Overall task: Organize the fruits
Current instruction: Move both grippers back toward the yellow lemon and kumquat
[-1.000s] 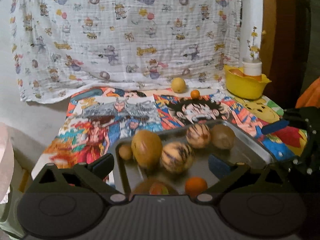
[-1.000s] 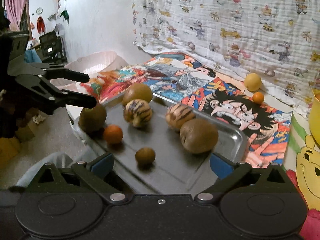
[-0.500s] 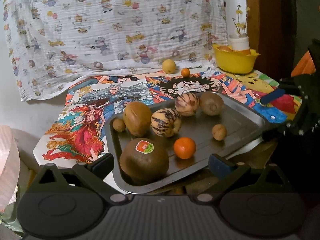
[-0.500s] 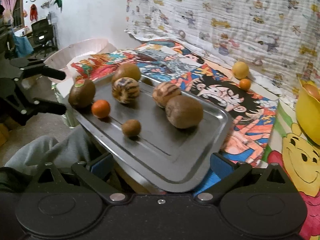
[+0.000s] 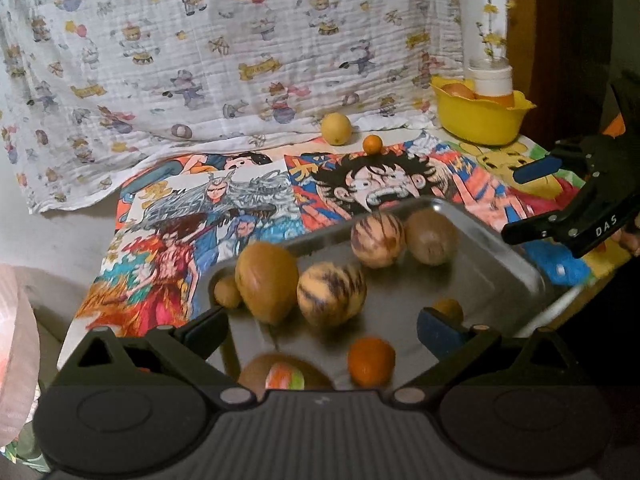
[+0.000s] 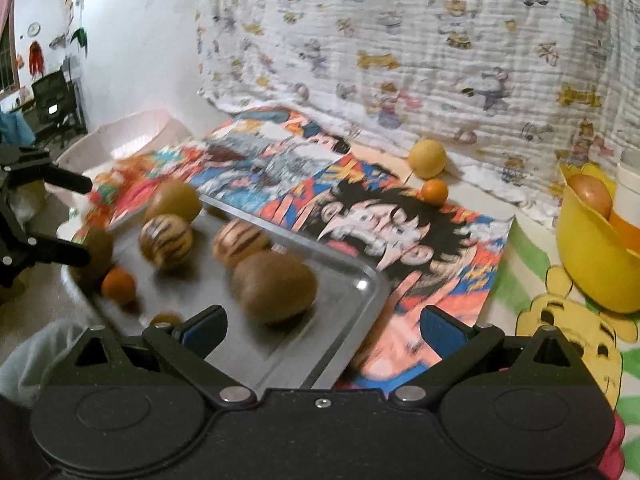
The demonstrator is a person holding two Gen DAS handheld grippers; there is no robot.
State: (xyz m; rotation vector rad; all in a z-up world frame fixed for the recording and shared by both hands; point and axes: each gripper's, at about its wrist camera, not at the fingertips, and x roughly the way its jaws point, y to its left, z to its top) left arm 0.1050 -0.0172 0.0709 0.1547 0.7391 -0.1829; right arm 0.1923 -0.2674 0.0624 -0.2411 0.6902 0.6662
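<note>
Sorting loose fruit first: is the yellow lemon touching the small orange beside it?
Apart. The left wrist view shows cloth between the lemon and small orange.

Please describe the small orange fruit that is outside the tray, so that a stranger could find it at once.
Find the yellow bowl at the far right of the cartoon-printed mat. To its left, near the hanging printed cloth, a large yellow fruit lies on the mat. The small orange fruit sits right in front of it, smaller and deeper orange.
</note>
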